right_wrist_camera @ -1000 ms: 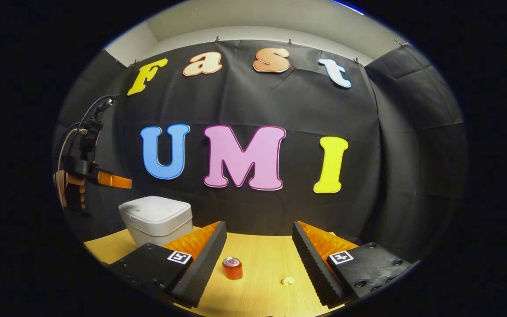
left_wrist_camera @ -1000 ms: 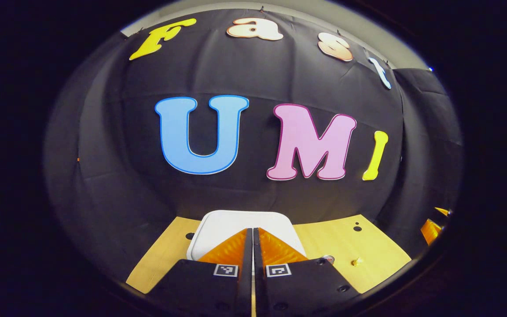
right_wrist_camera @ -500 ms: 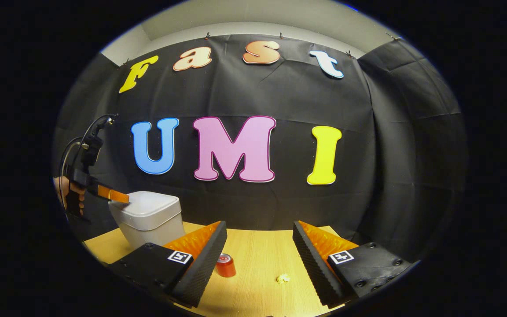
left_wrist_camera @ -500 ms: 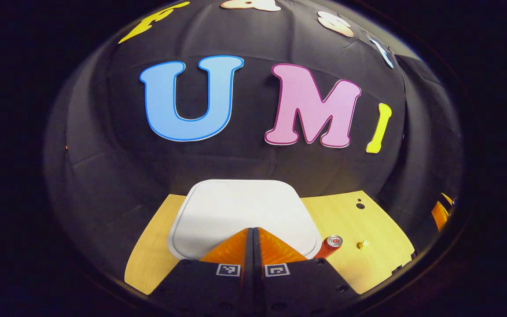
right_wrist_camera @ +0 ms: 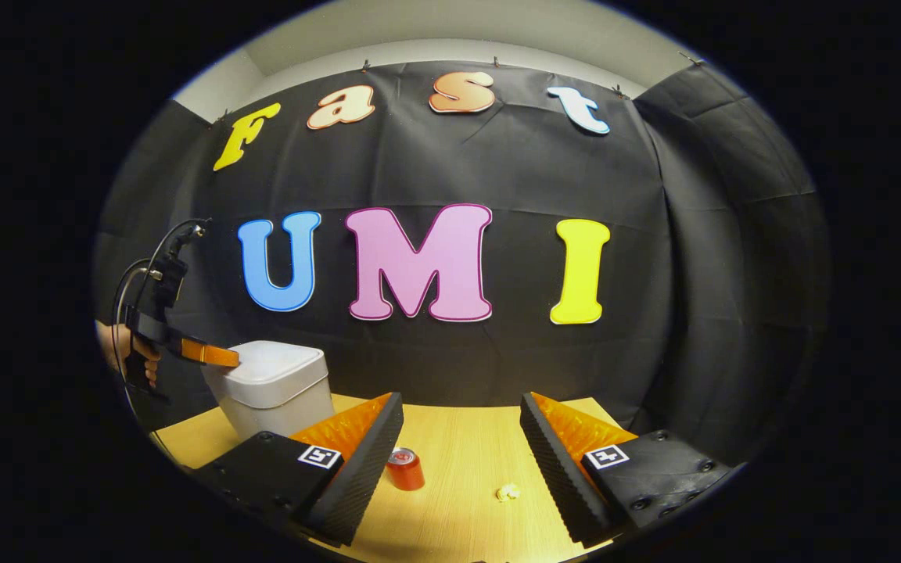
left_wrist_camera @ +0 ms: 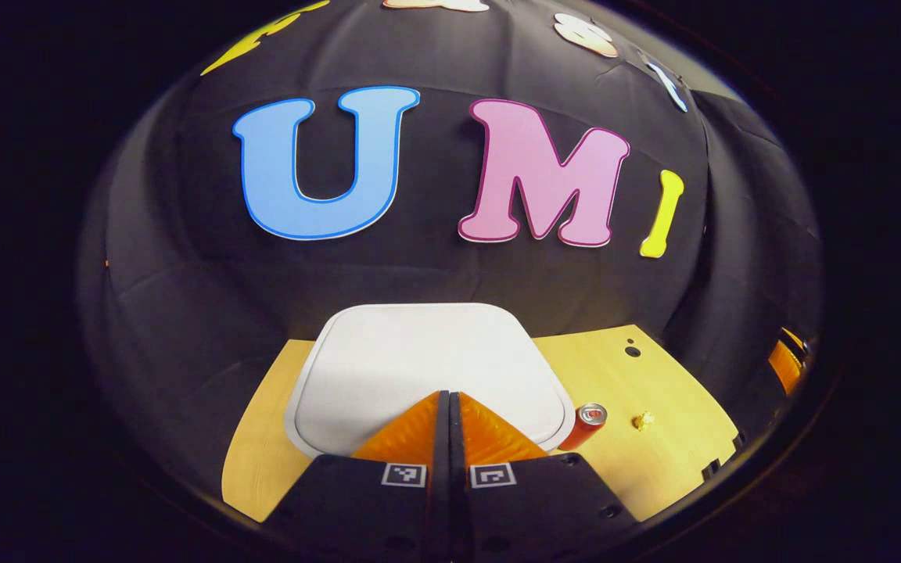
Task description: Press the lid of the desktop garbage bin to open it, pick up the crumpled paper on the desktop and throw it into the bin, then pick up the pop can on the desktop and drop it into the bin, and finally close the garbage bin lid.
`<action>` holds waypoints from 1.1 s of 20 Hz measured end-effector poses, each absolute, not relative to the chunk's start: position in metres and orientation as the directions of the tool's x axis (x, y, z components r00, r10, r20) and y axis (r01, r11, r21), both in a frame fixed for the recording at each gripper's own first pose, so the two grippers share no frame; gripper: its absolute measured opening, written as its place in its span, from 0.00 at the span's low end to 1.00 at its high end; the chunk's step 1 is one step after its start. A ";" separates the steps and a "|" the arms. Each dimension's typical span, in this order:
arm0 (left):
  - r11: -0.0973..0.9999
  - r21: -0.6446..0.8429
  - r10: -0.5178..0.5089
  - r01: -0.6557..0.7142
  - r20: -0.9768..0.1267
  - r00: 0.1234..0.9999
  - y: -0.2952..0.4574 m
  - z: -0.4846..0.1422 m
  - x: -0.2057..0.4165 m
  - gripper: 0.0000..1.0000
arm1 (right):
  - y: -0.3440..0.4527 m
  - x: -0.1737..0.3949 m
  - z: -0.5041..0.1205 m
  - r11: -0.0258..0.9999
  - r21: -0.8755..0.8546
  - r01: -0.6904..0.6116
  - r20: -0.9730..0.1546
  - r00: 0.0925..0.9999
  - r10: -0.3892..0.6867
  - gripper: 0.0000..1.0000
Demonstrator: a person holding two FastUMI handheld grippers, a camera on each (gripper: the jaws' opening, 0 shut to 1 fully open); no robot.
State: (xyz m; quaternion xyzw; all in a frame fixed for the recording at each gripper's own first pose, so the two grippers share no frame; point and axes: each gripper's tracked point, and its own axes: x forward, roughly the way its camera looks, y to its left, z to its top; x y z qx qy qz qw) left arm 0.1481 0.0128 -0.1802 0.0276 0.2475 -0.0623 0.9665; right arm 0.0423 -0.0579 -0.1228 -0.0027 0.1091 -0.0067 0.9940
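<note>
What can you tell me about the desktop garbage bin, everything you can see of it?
The garbage bin is a small pale grey box, plastic by its look, with rounded corners and a broad, flat lid that is shut. It stands upright on the wooden desktop near the booth's black wall. The left hand-held gripper, fingers closed, has its tip at the lid's near edge, apparently pressing it. The pop can stands just beside the bin.

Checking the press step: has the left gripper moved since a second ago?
Yes. In the right gripper view, the left gripper has come down from above the bin onto its lid.
</note>
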 end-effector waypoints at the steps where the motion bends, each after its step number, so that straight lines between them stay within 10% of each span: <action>1: 0.992 0.029 -0.094 0.121 -0.458 0.884 0.013 -0.173 0.148 0.06 | -0.058 0.043 -0.121 1.000 -0.007 0.008 -0.209 0.978 -0.009 0.96; 17: 0.996 -0.093 -0.009 -0.001 -0.110 0.994 -0.055 -0.060 0.059 0.10 | -0.078 0.006 -0.096 0.997 -0.043 0.071 -0.216 0.973 -0.079 0.97; 18: 0.995 -0.100 -0.024 0.015 -0.093 0.995 -0.062 -0.059 0.051 0.13 | -0.078 0.005 -0.099 0.996 -0.053 0.070 -0.226 0.971 -0.081 0.96; 22: 0.989 -0.107 -0.108 0.098 -0.097 0.989 -0.080 -0.084 0.028 0.80 | -0.063 0.001 -0.114 0.997 -0.071 0.000 -0.285 0.958 -0.020 0.97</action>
